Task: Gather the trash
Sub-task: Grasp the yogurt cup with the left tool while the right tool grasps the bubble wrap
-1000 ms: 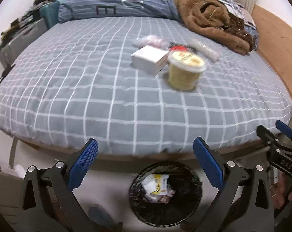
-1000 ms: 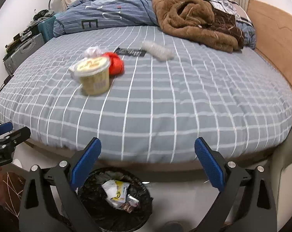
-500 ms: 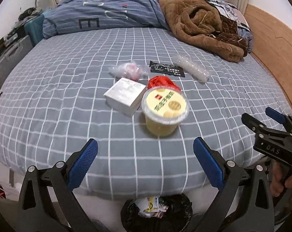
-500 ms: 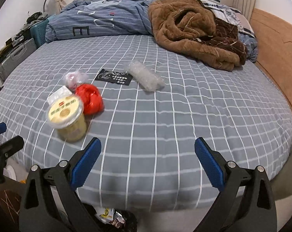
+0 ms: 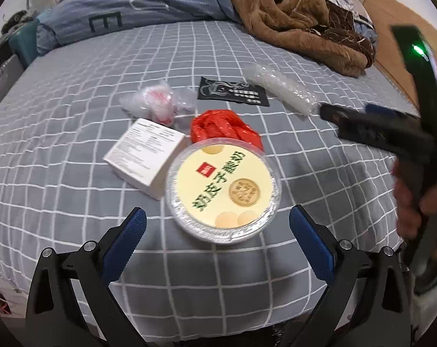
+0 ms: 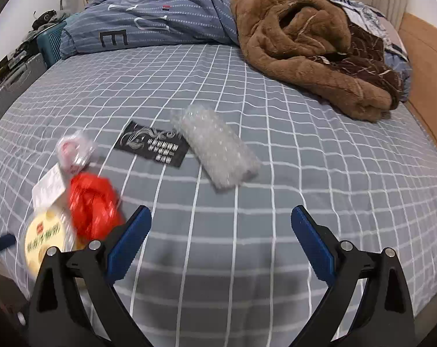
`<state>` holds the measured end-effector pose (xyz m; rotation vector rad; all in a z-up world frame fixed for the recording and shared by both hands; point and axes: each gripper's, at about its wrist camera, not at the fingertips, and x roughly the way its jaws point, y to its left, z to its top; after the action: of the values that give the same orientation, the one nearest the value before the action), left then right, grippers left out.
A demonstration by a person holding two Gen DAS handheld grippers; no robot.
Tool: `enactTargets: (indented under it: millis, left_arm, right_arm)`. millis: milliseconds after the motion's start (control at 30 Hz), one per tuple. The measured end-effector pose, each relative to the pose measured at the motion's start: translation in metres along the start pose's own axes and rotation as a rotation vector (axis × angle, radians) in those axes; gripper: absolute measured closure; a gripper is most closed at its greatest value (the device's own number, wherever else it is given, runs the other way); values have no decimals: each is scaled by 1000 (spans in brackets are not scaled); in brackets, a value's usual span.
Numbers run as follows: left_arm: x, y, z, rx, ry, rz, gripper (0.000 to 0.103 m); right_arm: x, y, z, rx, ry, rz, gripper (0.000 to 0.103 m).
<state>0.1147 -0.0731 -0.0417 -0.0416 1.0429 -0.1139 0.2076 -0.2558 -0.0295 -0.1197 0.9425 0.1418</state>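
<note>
1. Left wrist view: the left claw hangs over the near part of the bed, its two blue-padded fingers wide apart and holding nothing.
2. Just ahead of the claw, between the finger tips, stands a round yogurt cup with a yellow lid and green print.
3. A white box touches the cup on its left side, and a red plastic bag lies right behind the cup.
4. Farther back lie a clear wrapper with red print, a flat black packet and a roll of bubble wrap, each close to the next.
5. At the right edge the right claw shows blurred, reaching over the bed, with a hand on its grip.
6. Right wrist view: the right claw has its fingers spread apart and empty, above bare grey checked sheet.
7. The bubble wrap lies ahead, slightly left of centre, and the black packet lies just beside it on the left.
8. The red bag, yogurt cup, white box and clear wrapper sit together at the left.
9. A brown blanket and a blue duvet are heaped at the far end.
</note>
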Motion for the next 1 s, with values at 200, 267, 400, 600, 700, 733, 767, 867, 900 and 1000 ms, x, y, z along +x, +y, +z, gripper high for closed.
enactTargets:
  millis: [200,267,400,600,700,733,767,867,900,1000]
  left_arm:
    - [17,-1,6,-10,17,-14,6]
    - [21,0,8,-17,19,-24,6]
    - [27,-5,13,-3,29,-34,9]
    - [30,-6,17,9,21,-29,16]
    - [31,-7,18,15,20,-27,16]
    - [31,-7,17,16,19,-25,16]
    - [31,-8,17,17,17,-24,17]
    - [31,-8,17,22,11,-21,17]
    - [31,-7,17,16,10,-23,17]
    - [29,-6,16,4,8,-30,17]
  right_arm:
    - [33,1,25,-26,19,9,13]
    - [44,0,32,-34,33,17,14]
    - [64,-5,44,-19,71,54,18]
    - [90,-8,50,-13,129,67,23]
    - [101,-12,51,14,150,81,29]
    - [104,-13,51,15,159,79,34]
    - [107,-13,51,12,168,79,36]
    - [111,-12,50,6,186,90,51]
    - [111,-13,50,10,186,90,56]
    - [107,-15,49,18,186,94,67]
